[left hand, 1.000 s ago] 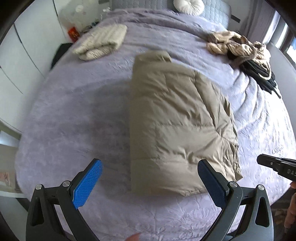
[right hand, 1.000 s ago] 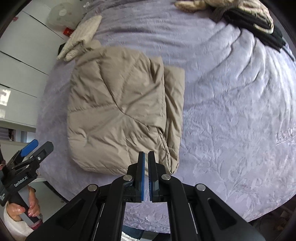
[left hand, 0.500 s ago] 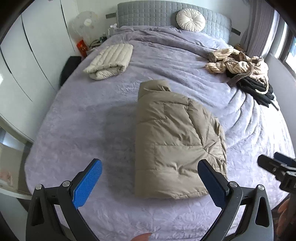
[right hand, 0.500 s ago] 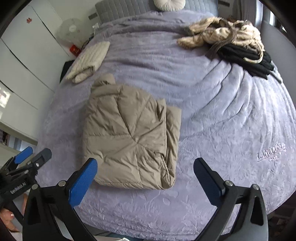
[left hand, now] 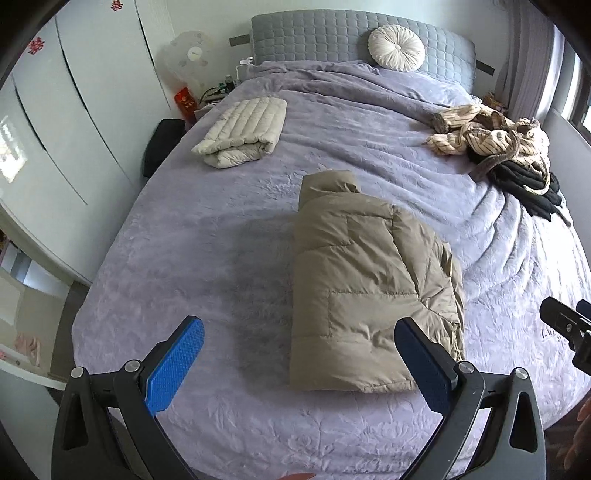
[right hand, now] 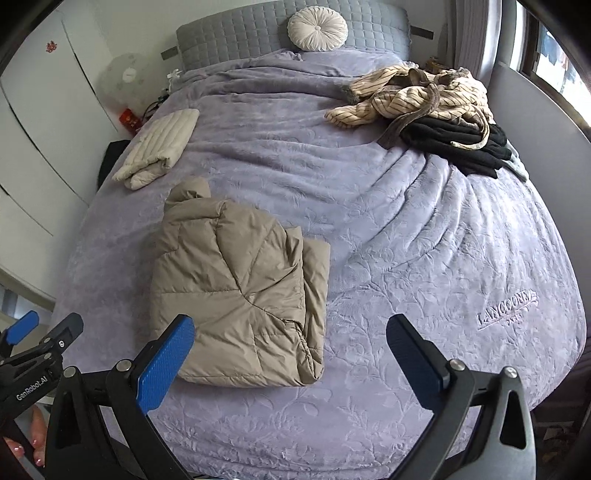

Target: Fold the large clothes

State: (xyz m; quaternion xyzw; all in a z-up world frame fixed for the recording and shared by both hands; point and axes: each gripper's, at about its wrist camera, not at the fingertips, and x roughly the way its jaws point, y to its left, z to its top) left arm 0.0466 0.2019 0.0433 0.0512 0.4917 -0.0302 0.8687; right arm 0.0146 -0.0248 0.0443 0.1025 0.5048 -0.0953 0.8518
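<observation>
— Our right gripper (right hand: 290, 352) has just sprung wide, nothing between its jaws; left gripper (left hand: 299, 356) gapes too.
— So the tan puffer jacket (right hand: 240, 295) lies folded, below the round cushion (right hand: 317, 28).

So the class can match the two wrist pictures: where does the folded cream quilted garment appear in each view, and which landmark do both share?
Left wrist: the cream quilted garment lies upper left on the bed, beyond the tan jacket.
Right wrist: it lies at left, above the tan jacket.
Shared landmark: the round white cushion at the grey headboard.
</observation>
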